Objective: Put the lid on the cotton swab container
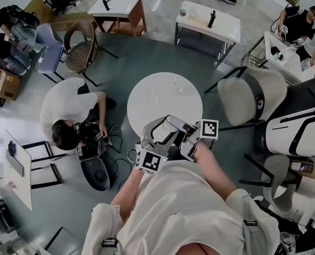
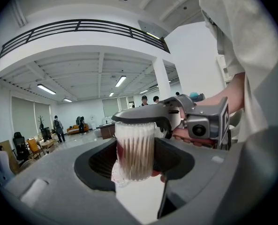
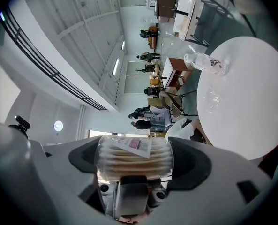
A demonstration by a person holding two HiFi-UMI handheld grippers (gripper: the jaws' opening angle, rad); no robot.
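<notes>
A clear round cotton swab container [image 2: 135, 149], packed with white swabs, is held in the air between both grippers close to my body. My left gripper [image 2: 135, 162] is shut on its sides and holds it upright. My right gripper [image 3: 134, 161] comes in from the right and is shut on it lengthwise, one jaw flat over the top end and the other under the base. From the right gripper view, the cotton swab container [image 3: 134, 156] lies sideways, with a paper label facing up. The lid itself cannot be made out under the jaw. In the head view both grippers [image 1: 167, 134] meet over the table's near edge.
A round white table [image 1: 157, 97] stands just ahead, with a clear water bottle [image 3: 206, 62] on it. A person [image 1: 67, 116] crouches on the floor at the left beside cables and gear. Padded chairs [image 1: 253, 97] stand at the right.
</notes>
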